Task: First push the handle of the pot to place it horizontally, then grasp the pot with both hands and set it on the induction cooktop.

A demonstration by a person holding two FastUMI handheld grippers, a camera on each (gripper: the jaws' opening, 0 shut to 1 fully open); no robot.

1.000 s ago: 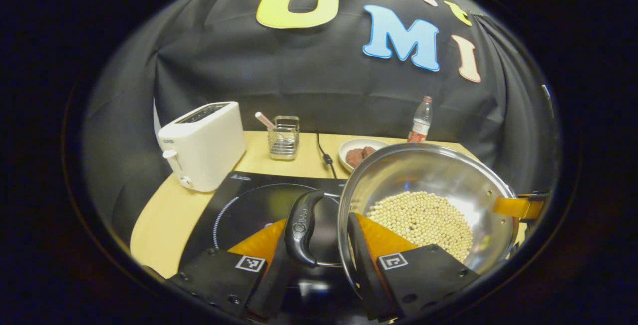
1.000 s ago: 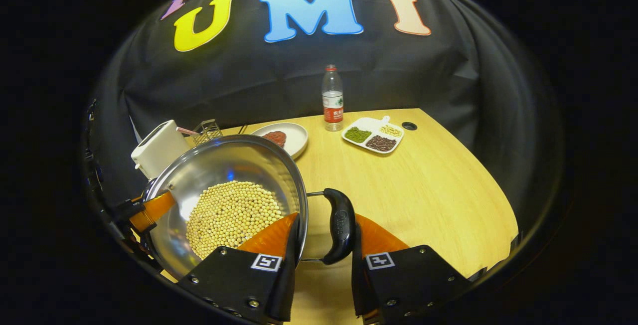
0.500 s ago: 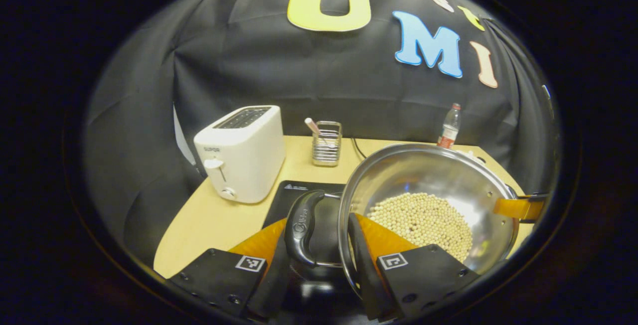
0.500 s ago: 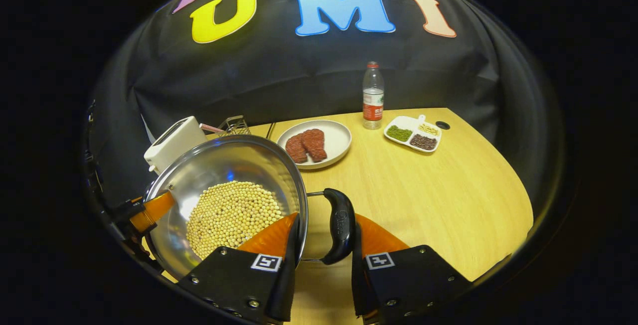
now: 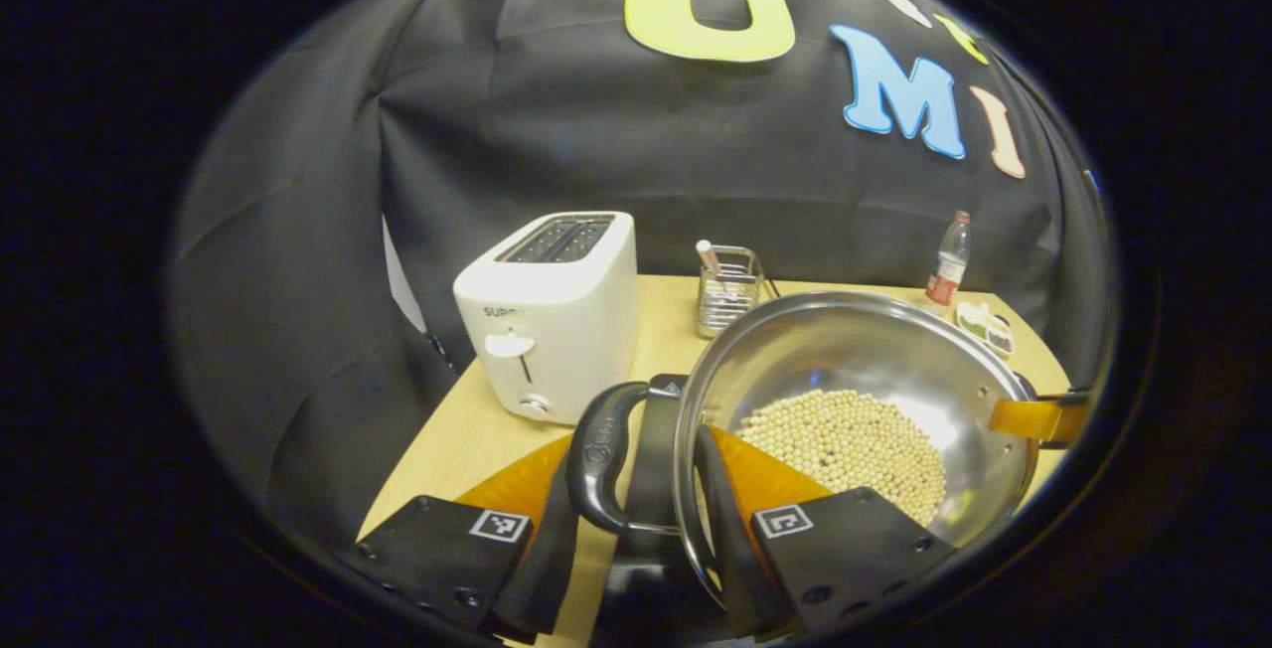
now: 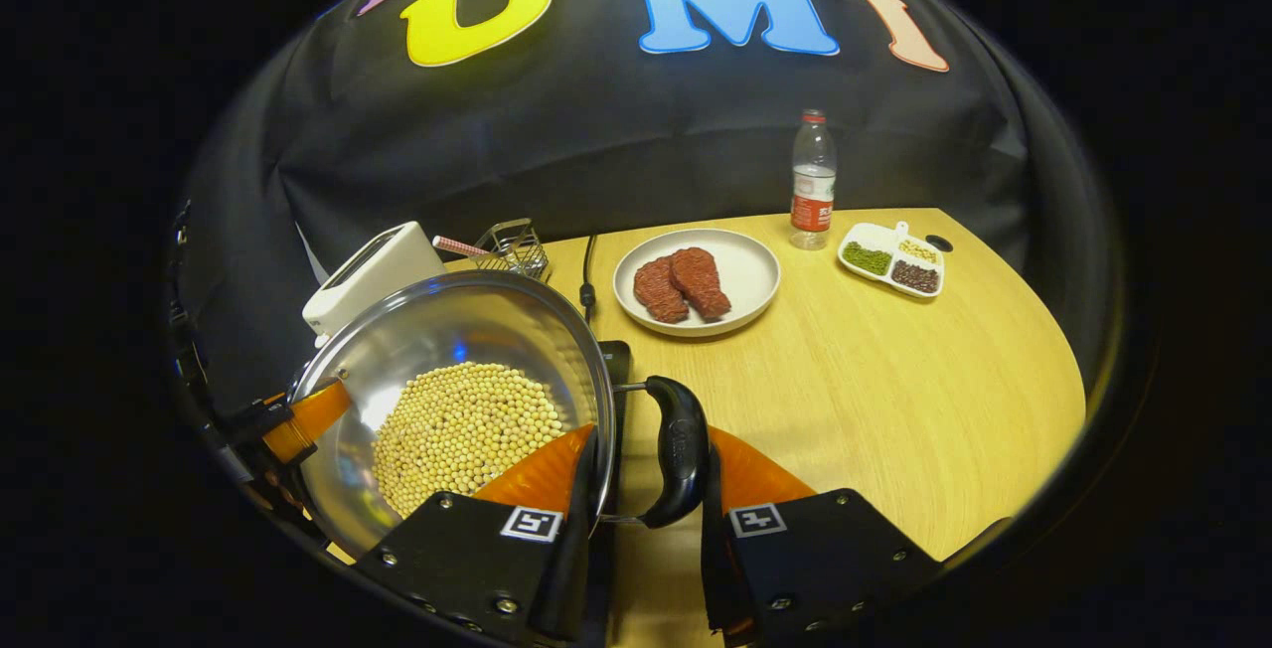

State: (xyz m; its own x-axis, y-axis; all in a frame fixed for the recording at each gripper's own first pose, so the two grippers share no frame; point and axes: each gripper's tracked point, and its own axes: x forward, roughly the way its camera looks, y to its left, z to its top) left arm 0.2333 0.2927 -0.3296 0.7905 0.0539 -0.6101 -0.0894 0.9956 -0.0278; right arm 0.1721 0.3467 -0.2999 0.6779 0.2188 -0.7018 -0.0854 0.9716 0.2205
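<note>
A steel pot (image 5: 845, 350) holding pale soybeans (image 5: 845, 439) hangs between both grippers over the black induction cooktop (image 5: 651, 429). My left gripper (image 5: 634, 459) is shut on the pot's black left handle (image 5: 599, 454), one finger outside the handle and the other inside the pot wall. The right gripper shows at the pot's far rim (image 5: 1033, 417). In the right gripper view, my right gripper (image 6: 651, 459) clamps the opposite black handle (image 6: 681, 449) and the rim of the pot (image 6: 447, 330) the same way. A corner of the cooktop (image 6: 618, 355) peeks out behind the pot.
A white toaster (image 5: 552, 315) stands close on the left, a wire utensil holder (image 5: 725, 290) behind the pot. To the right lie a plate of meat (image 6: 696, 280), a water bottle (image 6: 812, 181), a divided dish of beans (image 6: 891, 258) and the cooktop's cable (image 6: 586, 280).
Both grippers have carried the pot leftward across the table, holds unchanged. The toaster has come nearer in the left gripper view; the plate and cooktop corner have slid into the right gripper view.
</note>
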